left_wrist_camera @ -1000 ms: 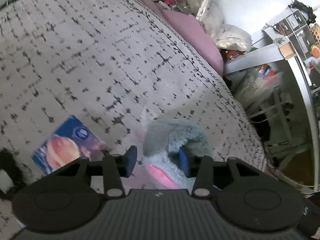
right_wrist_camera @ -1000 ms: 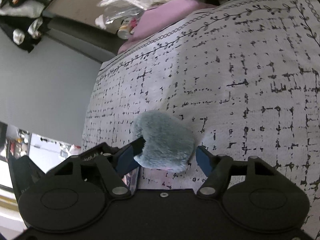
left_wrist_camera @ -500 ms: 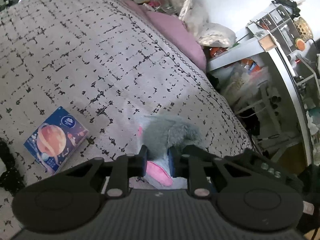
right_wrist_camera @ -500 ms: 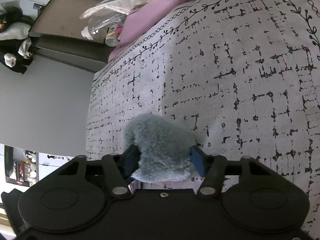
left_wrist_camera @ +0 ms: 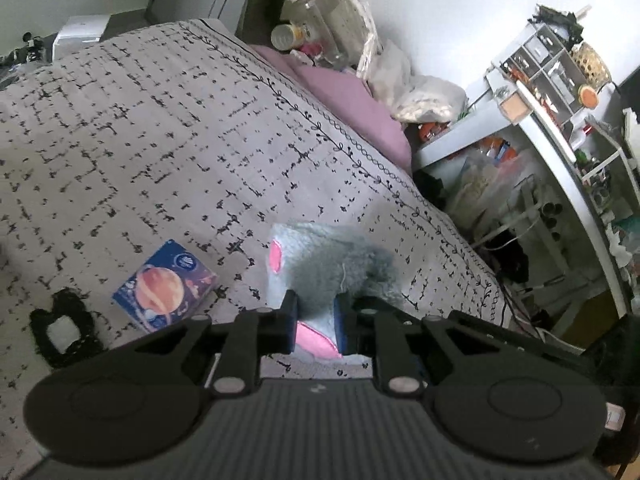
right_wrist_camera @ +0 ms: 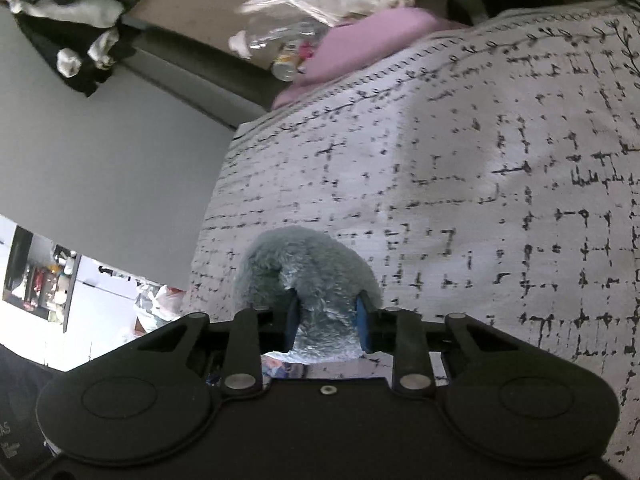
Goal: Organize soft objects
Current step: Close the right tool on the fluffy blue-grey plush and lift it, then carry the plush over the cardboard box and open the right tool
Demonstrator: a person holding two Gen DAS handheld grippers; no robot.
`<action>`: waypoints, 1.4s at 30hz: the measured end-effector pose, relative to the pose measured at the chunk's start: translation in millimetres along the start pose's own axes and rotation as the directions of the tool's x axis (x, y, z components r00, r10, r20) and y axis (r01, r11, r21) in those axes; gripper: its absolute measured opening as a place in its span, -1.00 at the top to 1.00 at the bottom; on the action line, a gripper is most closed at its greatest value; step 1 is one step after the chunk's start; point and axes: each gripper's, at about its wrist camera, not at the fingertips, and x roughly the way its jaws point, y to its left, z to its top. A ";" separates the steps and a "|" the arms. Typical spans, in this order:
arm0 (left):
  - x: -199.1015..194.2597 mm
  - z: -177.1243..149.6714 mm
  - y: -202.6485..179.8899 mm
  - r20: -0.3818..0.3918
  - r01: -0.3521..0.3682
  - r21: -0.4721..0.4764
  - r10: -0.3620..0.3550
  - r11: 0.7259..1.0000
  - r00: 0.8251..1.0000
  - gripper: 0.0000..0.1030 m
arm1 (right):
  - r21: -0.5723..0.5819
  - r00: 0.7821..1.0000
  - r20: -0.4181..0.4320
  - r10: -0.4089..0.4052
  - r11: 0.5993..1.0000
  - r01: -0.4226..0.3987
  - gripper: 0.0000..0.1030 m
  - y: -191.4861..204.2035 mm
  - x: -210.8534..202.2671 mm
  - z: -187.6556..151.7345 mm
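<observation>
A fluffy grey-blue plush toy with pink felt patches (left_wrist_camera: 320,268) sits at the near right part of a bed covered in a pale grey quilt printed with broken black grid marks (left_wrist_camera: 160,140). The left gripper (left_wrist_camera: 316,316) has its blue-padded jaws drawn close, pinching a fold of the long pile, with a pink patch showing just beneath. In the right wrist view, the right gripper (right_wrist_camera: 326,330) is likewise nearly closed, squeezing a rounded grey lobe of the plush (right_wrist_camera: 306,272) so that the fur bulges out above the pads.

The toy looks very light and wholly compliant: it will sag and stretch between two grips, and a pinch on fur alone may slip, so taking a deep fold of stuffed body seems safer than a loose tuft.

Left of it on the quilt lie a small glossy blue box printed with an orange planet (left_wrist_camera: 164,286) and a black lacy piece (left_wrist_camera: 64,328). A mauve pillow (left_wrist_camera: 344,96) lies at the far edge.
</observation>
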 end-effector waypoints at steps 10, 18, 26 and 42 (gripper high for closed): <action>-49.4 7.4 9.6 0.077 -0.005 -0.025 0.007 1.000 0.997 0.67 | -0.082 0.997 0.035 0.071 0.994 -0.068 0.47 40.3 -16.8 -13.9; -86.4 10.8 29.1 0.121 -0.020 -0.047 0.025 0.999 0.992 0.67 | -0.146 0.993 0.027 0.113 0.983 -0.108 0.47 74.4 -19.9 -29.9; -115.2 12.8 48.0 0.156 -0.030 -0.071 0.041 0.997 0.987 0.67 | -0.196 0.990 0.022 0.142 0.971 -0.135 0.47 104.2 -19.3 -47.2; -169.3 15.1 96.9 0.223 -0.031 -0.119 0.058 0.992 0.973 0.67 | -0.280 0.978 -0.004 0.209 0.938 -0.202 0.47 157.7 -11.3 -83.0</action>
